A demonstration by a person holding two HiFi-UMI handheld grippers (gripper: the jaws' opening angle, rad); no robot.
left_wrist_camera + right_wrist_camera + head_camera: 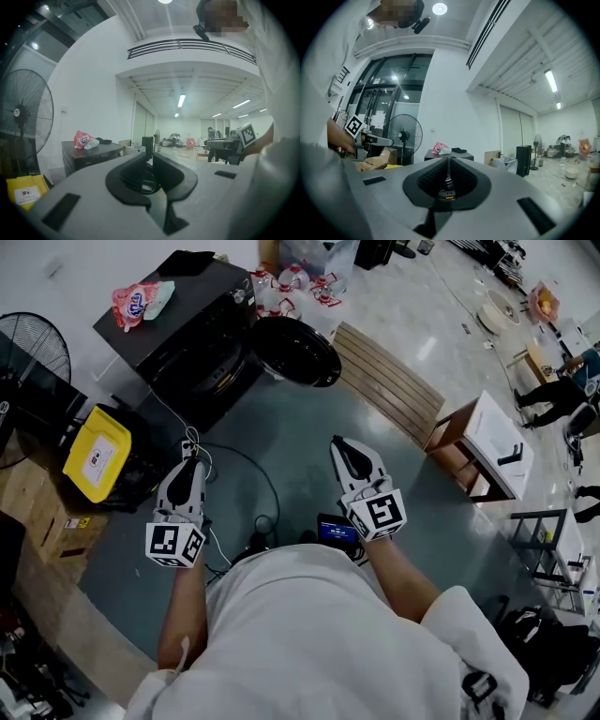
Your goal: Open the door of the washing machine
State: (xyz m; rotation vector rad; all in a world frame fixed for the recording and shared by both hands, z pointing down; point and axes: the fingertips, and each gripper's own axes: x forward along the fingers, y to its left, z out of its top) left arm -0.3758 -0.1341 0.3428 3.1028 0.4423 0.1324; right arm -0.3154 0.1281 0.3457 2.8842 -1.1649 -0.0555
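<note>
head view: the black washing machine (183, 320) sits at eleven o'clock from the person, its round door (295, 352) swung out at twelve o'clock. the left gripper (192, 463) and right gripper (345, 448) are held side by side, well apart from the machine, with a yellow box (96, 454) at nine o'clock of the left one. left gripper view: the jaws are closed together with nothing between them; the machine shows at ten o'clock beyond them, a pink packet (83, 139) on top. right gripper view: the jaws meet in a thin seam, empty, the machine at twelve o'clock and a fan (404, 133) at ten.
</note>
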